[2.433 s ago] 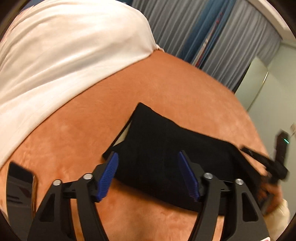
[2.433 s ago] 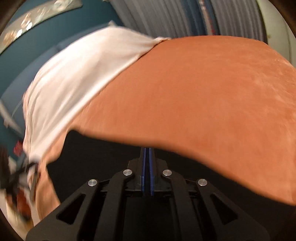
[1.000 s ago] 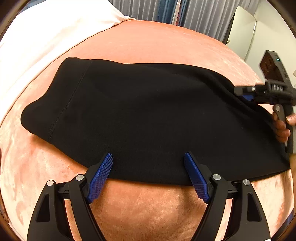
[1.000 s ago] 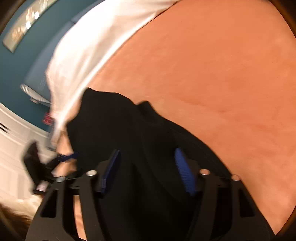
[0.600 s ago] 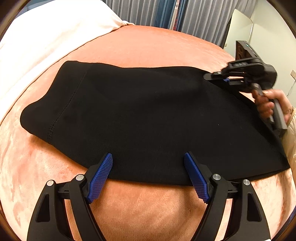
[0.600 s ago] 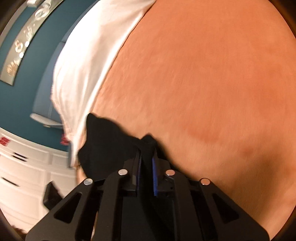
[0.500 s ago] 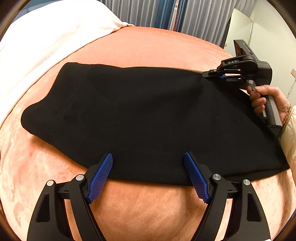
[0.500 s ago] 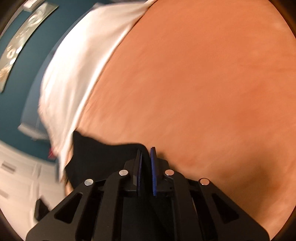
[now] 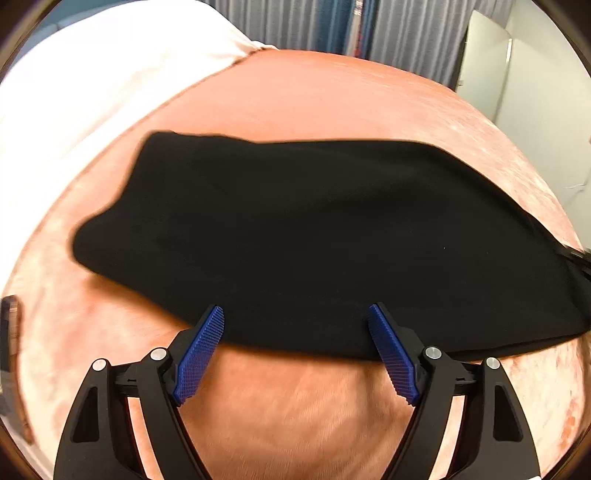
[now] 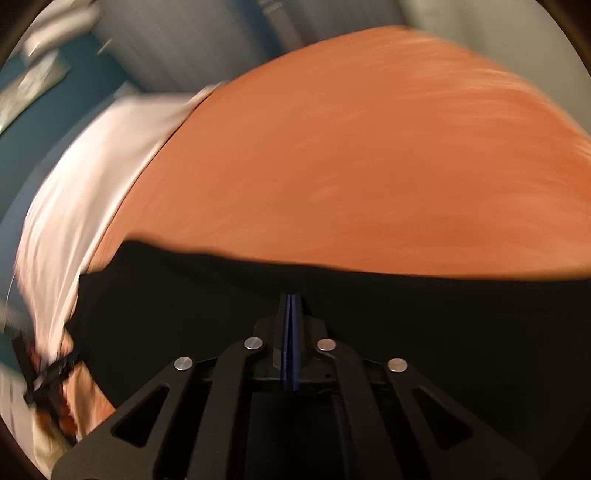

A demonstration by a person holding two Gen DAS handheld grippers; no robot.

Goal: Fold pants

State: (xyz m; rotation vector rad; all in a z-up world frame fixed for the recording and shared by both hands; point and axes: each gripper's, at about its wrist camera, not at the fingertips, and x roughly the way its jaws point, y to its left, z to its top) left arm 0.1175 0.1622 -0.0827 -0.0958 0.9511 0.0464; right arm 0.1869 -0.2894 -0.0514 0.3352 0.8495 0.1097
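Black pants [image 9: 325, 236]: folded, spread flat on the orange bedspread [image 9: 332, 96]. Near hem runs across and just ahead of the left gripper [image 9: 295, 332] jaws; the cloth extends ahead of and out to both sides of them.

Left gripper: jaws wide apart, nothing between the blue pads [image 9: 201, 350]. Pad tips stand at the pants' near edge; contact cannot be told.

Right gripper [image 10: 290, 306]: jaws pressed together, blue pads meeting with only a thin seam showing. Black cloth fills the view below, beside and just ahead of the tips; whether a fold is pinched between the pads cannot be told. View heavily blurred.

Surroundings, left wrist view: white bedding [image 9: 85, 85] ahead-left of the jaws, beyond the pants; grey and blue curtains [image 9: 332, 22] far ahead; pale panel [image 9: 484, 62] ahead-right; dark flat object [image 9: 9, 332] on the bedspread at far left, kind unclear. Nothing lies between jaws and pants.

Right wrist view only: teal wall [image 10: 48, 110] at left; blurred dark shape [image 10: 48, 373] at lower left, beside the pants' edge, identity unclear.

Left wrist view only: the whole outline of the pants, tapering toward the right edge of the frame.
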